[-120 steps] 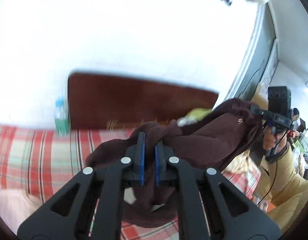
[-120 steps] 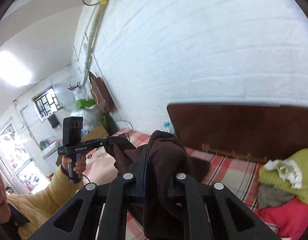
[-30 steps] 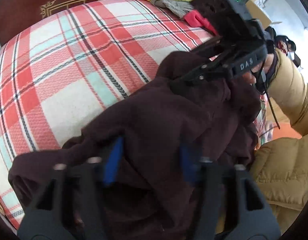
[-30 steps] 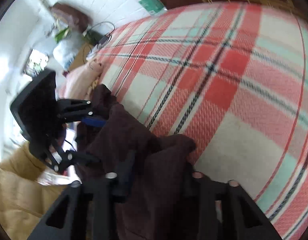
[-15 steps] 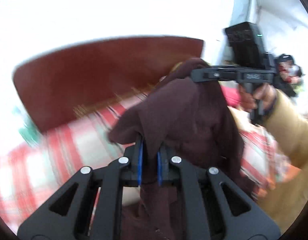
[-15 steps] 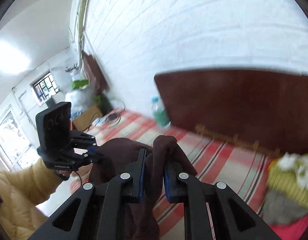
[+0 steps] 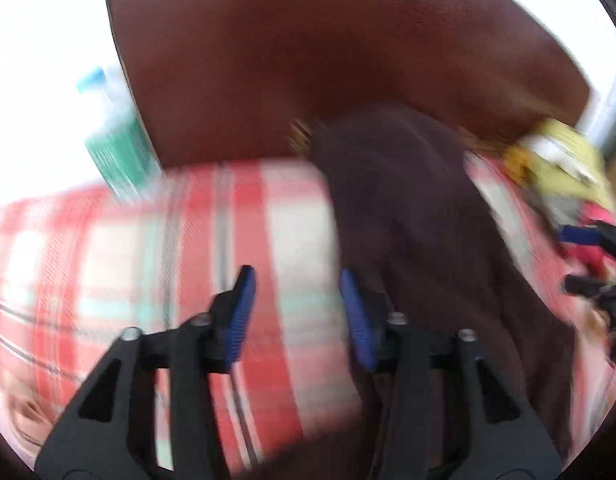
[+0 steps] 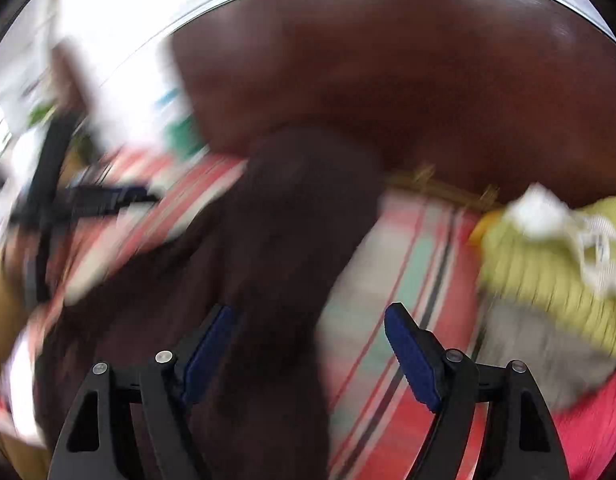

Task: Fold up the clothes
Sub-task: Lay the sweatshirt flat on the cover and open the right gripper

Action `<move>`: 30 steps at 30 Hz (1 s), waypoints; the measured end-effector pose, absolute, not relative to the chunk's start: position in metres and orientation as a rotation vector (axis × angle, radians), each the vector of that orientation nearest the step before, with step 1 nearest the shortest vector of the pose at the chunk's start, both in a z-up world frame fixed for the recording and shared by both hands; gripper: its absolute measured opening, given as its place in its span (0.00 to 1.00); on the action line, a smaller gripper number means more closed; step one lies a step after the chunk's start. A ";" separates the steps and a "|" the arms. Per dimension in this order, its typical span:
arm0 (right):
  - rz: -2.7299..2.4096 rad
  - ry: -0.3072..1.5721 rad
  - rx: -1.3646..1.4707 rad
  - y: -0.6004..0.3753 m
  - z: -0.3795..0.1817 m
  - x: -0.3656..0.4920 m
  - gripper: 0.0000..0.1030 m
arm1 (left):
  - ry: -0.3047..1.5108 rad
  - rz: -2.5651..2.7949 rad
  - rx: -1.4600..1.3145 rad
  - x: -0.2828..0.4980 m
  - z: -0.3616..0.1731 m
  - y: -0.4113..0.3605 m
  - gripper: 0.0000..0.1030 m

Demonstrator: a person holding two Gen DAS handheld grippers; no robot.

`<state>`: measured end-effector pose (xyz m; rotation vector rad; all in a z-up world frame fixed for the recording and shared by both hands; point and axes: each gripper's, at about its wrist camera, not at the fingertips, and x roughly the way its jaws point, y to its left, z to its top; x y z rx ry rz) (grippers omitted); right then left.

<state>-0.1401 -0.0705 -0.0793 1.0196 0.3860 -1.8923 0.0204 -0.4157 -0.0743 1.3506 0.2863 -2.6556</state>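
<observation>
Both views are motion-blurred. A dark maroon garment (image 7: 419, 216) lies stretched over the red plaid bed cover (image 7: 120, 260), running toward the headboard. My left gripper (image 7: 296, 300) is open, its blue pads apart, with the garment's edge beside its right finger. In the right wrist view the same maroon garment (image 8: 292, 232) runs up from between the jaws, and my right gripper (image 8: 311, 332) is open wide with the cloth loose beside its left finger. Each gripper shows in the other's view: the right gripper (image 7: 591, 264) at the right edge, the left gripper (image 8: 96, 196) at the left.
A dark red-brown headboard (image 7: 327, 60) closes the far end of the bed. A green-labelled bottle (image 7: 116, 140) stands at its left. A pile of yellow-green, grey and pink clothes (image 8: 555, 264) lies at the right side of the bed.
Half a second ago both grippers were shut on the maroon garment and held it up. Now both are open and the garment has dropped onto the bed.
</observation>
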 end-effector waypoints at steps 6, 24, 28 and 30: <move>-1.759 0.504 0.985 -0.057 -0.108 -0.046 0.79 | 0.066 -2.811 1.407 0.086 -0.085 -0.356 0.77; -2.029 0.335 1.024 -0.023 -0.094 -0.080 0.03 | 0.435 -2.592 1.391 0.079 -0.101 -0.433 0.08; -2.202 0.303 1.100 0.015 -0.079 -0.124 0.03 | 0.515 -2.543 1.311 0.076 -0.087 -0.467 0.08; -2.291 0.286 1.149 0.033 -0.073 -0.147 0.04 | 0.472 -2.485 1.320 0.070 -0.092 -0.474 0.08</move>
